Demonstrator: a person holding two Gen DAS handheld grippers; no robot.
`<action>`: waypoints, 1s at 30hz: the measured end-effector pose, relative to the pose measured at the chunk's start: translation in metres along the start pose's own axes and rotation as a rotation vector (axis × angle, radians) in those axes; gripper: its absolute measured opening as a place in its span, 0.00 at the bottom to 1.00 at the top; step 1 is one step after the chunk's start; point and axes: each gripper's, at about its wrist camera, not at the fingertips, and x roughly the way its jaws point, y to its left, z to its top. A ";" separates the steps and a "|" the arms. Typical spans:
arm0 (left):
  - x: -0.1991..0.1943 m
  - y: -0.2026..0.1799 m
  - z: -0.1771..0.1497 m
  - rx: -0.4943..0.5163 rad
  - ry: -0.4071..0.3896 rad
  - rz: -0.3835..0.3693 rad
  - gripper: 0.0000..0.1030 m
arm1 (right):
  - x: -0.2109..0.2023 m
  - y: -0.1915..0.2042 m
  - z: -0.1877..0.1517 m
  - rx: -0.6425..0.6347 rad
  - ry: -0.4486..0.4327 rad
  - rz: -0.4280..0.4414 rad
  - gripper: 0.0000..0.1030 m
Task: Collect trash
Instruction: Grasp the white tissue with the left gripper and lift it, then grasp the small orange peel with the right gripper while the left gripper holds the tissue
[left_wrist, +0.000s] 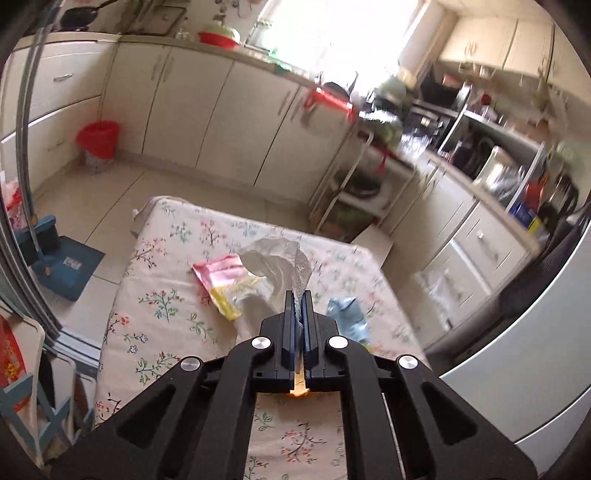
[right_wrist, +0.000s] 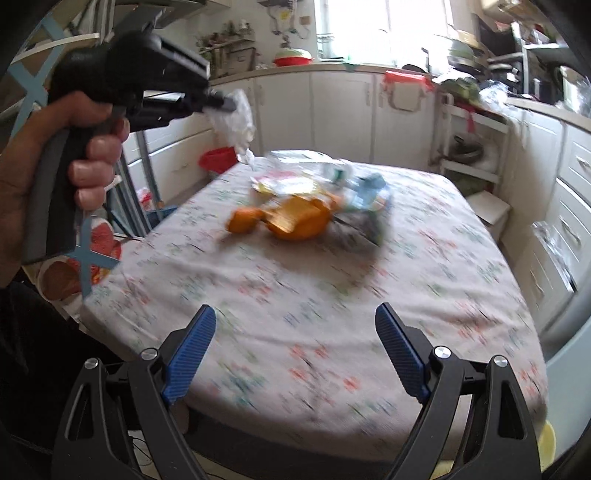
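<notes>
Left wrist view: the left tongs (left_wrist: 300, 295) are clamped together on a crumpled white tissue (left_wrist: 275, 264), which sticks up and forward from between the blue pads, lifted above the flowered tabletop (left_wrist: 162, 295). Just beyond and left of the tongs lies a pink and yellow wrapper (left_wrist: 221, 280); to their right lies a light blue scrap (left_wrist: 347, 314). A red bin (left_wrist: 99, 138) stands on the floor by the cabinets, well apart from the tabletop.

Right wrist view adds what the first hides: a hand (right_wrist: 55, 155) gripping the left tool's handle at upper left, the tissue (right_wrist: 236, 122) hanging from its tip above the tabletop's far left corner. The right tongs (right_wrist: 295, 350) stand wide apart with nothing between them, near the tabletop's front edge. Orange peel (right_wrist: 291, 219) lies mid-tabletop, blurred, well ahead of them.
</notes>
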 end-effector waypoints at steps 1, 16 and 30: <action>-0.003 0.000 0.002 -0.001 -0.008 -0.002 0.03 | 0.006 0.005 0.006 -0.003 0.001 0.015 0.82; -0.045 0.034 0.020 -0.058 -0.101 -0.015 0.03 | 0.111 0.053 0.093 0.022 0.070 0.159 0.63; -0.043 0.031 0.021 -0.055 -0.097 -0.036 0.03 | 0.147 0.027 0.086 0.025 0.186 0.138 0.24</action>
